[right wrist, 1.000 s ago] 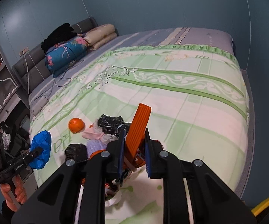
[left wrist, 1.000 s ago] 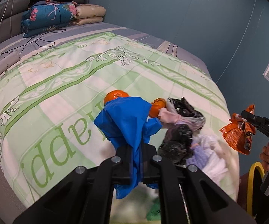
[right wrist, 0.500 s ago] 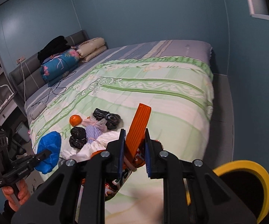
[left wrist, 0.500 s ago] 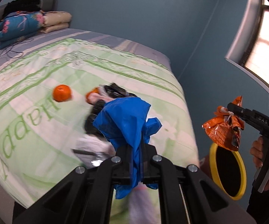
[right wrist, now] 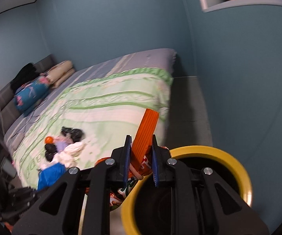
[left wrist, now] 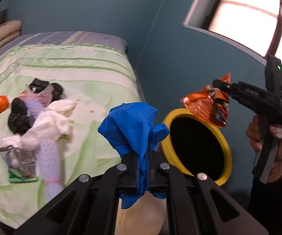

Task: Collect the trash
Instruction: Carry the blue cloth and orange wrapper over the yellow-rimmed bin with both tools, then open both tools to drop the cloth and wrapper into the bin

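My left gripper (left wrist: 143,156) is shut on a crumpled blue plastic bag (left wrist: 133,125) and holds it just left of the yellow-rimmed bin (left wrist: 225,146). My right gripper (right wrist: 140,163) is shut on an orange snack wrapper (right wrist: 145,131), held above the bin's near rim (right wrist: 209,149). In the left wrist view the right gripper (left wrist: 222,88) hangs the wrapper (left wrist: 205,105) over the bin's opening. The blue bag also shows in the right wrist view (right wrist: 51,174).
Several more pieces of trash lie on the green quilt: black bags (left wrist: 17,115), a white bag (left wrist: 49,125), a lilac bag (left wrist: 47,156), a foil packet (left wrist: 17,156) and an orange fruit (left wrist: 1,103). The bed's edge (left wrist: 139,90) borders the bin. Pillows (right wrist: 60,74) lie at the headboard.
Both grippers have swung right, away from the bed and over to the bin. The orange wrapper now hangs over the bin's mouth and the blue bag is beside its rim.
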### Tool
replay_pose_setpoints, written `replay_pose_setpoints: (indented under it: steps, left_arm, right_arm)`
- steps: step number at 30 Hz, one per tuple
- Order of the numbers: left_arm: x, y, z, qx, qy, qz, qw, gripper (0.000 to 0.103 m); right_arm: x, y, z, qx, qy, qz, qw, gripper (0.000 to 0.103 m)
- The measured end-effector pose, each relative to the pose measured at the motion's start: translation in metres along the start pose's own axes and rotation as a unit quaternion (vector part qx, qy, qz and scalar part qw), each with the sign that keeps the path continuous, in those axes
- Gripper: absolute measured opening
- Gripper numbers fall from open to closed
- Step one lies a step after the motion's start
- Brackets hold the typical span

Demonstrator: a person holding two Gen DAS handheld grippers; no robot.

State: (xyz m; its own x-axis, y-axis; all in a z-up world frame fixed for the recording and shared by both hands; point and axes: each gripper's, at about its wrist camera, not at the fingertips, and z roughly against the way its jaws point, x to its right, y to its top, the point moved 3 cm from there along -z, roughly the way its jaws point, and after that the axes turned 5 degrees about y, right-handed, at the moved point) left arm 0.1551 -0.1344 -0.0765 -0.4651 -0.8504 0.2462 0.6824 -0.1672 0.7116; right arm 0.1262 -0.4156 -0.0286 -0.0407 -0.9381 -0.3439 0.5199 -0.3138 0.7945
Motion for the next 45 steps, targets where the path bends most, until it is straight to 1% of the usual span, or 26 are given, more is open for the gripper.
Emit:
replay_pose_setpoints:
  steps: [3,6,9,13,16,19,22,27,30,33,34,35,36,37,38,40,45]
  left_arm:
    - [0.025,-0.004,-0.014,-0.016,0.001,-0.046,0.9988,0.004]
    - [0.052,-0.008,-0.029,-0.042,-0.018,-0.074,0.9962,0.004]
    - [0.072,-0.01,-0.037,-0.055,-0.032,-0.096,0.9934,0.004]
    - [0.096,-0.015,-0.049,-0.073,-0.052,-0.114,0.9895,0.004]
    - [0.112,-0.015,-0.057,-0.07,-0.052,-0.132,0.9874,0.004]
    - [0.121,-0.014,-0.067,-0.077,-0.068,-0.131,0.9861,0.004]
    - [0.128,-0.015,-0.079,-0.092,-0.084,-0.119,0.985,0.004]
    - [0.139,-0.031,-0.092,-0.119,-0.097,-0.119,0.9809,0.004]
    - [0.142,-0.037,-0.1,-0.129,-0.104,-0.121,0.9787,0.004]
    - [0.146,-0.038,-0.102,-0.124,-0.099,-0.129,0.9788,0.005]
    - [0.152,-0.041,-0.095,-0.118,-0.099,-0.135,0.9788,0.008]
    - [0.156,-0.042,-0.093,-0.114,-0.098,-0.139,0.9788,0.019]
    - [0.157,-0.042,-0.09,-0.11,-0.099,-0.14,0.979,0.026]
    - [0.157,-0.042,-0.086,-0.104,-0.099,-0.138,0.98,0.042]
    - [0.158,-0.04,-0.082,-0.099,-0.098,-0.135,0.981,0.051]
    - [0.156,-0.037,-0.082,-0.092,-0.1,-0.129,0.9823,0.051]
    - [0.15,-0.037,-0.069,-0.094,-0.102,-0.109,0.9843,0.051]
  right_arm:
    - [0.019,0.003,0.01,0.019,-0.028,-0.008,0.999,0.018]
    - [0.035,0.006,0.019,0.033,-0.057,-0.014,0.998,0.018]
    - [0.052,0.007,0.022,0.041,-0.078,-0.025,0.996,0.018]
    - [0.073,0.008,0.02,0.04,-0.091,-0.044,0.994,0.018]
    - [0.083,0.008,0.013,0.037,-0.106,-0.05,0.992,0.018]
    - [0.092,0.007,0.005,0.026,-0.111,-0.061,0.992,0.018]
    - [0.103,0.006,-0.003,0.018,-0.12,-0.069,0.99,0.018]
    - [0.112,0.007,-0.013,0.006,-0.126,-0.079,0.989,0.019]
    - [0.112,0.006,-0.015,0.005,-0.129,-0.078,0.989,0.021]
    - [0.111,0.006,-0.016,0.005,-0.134,-0.074,0.988,0.026]
    - [0.111,0.006,-0.016,0.006,-0.134,-0.075,0.988,0.028]
    - [0.112,0.006,-0.015,0.007,-0.135,-0.078,0.988,0.029]
    - [0.112,0.006,-0.015,0.008,-0.136,-0.079,0.988,0.031]
    - [0.112,0.007,-0.014,0.008,-0.137,-0.08,0.987,0.032]
    - [0.113,0.007,-0.014,0.009,-0.138,-0.082,0.987,0.032]
    - [0.115,0.008,-0.011,0.011,-0.139,-0.083,0.987,0.032]
    - [0.115,0.01,-0.004,0.019,-0.137,-0.086,0.987,0.032]
